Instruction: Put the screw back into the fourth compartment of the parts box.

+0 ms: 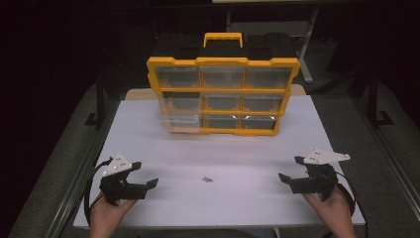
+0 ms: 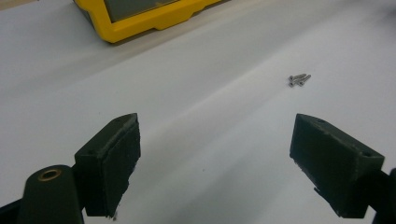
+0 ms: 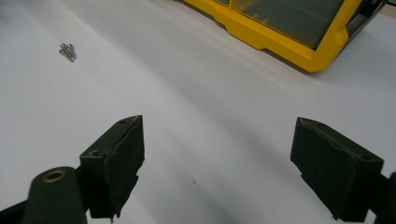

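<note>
Screws (image 1: 207, 179) lie in a small cluster on the white table (image 1: 237, 148), between the left gripper (image 1: 145, 173) and right gripper (image 1: 289, 168), well apart from both. Both stand spread wide, holding nothing. The high view alone shows the whole yellow organizer (image 1: 222, 96) upright, one drawer (image 1: 178, 120) pulled out.

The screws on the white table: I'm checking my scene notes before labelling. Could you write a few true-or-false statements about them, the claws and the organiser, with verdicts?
1. The screws lie in a small cluster on the white table, between the two claws. True.
2. The left claw is shut on the screws. False: its jaws stand wide apart, with the screws lying ahead of them.
3. The yellow organiser stands upright at the far side of the table. True.
4. The right claw grips the organiser's handle. False: it is open over bare table, holding nothing.
</note>
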Demonstrator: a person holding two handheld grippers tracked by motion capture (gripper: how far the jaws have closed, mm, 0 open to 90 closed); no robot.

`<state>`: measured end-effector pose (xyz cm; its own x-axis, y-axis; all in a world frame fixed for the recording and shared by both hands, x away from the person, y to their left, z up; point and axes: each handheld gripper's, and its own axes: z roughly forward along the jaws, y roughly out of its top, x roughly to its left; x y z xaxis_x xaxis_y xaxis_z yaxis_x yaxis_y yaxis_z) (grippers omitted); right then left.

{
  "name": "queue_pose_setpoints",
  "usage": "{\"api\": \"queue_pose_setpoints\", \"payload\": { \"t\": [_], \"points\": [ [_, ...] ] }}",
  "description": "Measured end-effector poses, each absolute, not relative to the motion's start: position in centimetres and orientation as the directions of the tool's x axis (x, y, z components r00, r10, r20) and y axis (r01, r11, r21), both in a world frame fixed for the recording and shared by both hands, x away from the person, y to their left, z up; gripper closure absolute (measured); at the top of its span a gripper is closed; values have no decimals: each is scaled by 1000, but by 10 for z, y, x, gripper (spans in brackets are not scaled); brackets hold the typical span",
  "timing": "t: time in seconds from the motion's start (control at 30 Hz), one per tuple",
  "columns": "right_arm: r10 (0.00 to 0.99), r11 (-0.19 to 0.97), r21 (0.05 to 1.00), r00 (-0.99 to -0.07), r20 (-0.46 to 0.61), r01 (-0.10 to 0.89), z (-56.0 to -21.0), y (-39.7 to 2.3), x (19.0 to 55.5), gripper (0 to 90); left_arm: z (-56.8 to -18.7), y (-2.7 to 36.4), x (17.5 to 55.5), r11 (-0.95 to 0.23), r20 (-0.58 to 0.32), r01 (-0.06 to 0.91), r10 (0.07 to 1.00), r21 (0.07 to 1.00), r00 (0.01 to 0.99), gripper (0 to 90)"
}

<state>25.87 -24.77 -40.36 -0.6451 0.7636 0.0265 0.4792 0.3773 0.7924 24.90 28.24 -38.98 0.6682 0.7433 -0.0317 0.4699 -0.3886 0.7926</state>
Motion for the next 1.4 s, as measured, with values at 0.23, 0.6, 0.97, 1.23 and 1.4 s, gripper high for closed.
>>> {"api": "queue_pose_setpoints", "payload": {
  "t": [0.23, 0.6, 0.97, 1.23, 1.4],
  "points": [
    [760, 387, 787, -650, 24, 481, -405, -245, 259, 168, -390, 283, 249, -392, -28, 462, 738, 795, 675, 162],
    [742, 396, 777, -669, 43, 489, -403, -240, 263, 170, -391, 282, 249, -389, -36, 472, 740, 791, 671, 161],
    [690, 438, 768, -723, 46, 468, -390, -221, 275, 172, -393, 280, 250, -385, -41, 474, 741, 792, 670, 161],
    [646, 465, 753, -760, 71, 466, -383, -200, 287, 174, -392, 278, 250, -380, -48, 471, 735, 796, 676, 161],
    [626, 470, 749, -775, 90, 467, -378, -188, 293, 179, -392, 278, 250, -385, -44, 468, 733, 796, 679, 161]
  ]
}}
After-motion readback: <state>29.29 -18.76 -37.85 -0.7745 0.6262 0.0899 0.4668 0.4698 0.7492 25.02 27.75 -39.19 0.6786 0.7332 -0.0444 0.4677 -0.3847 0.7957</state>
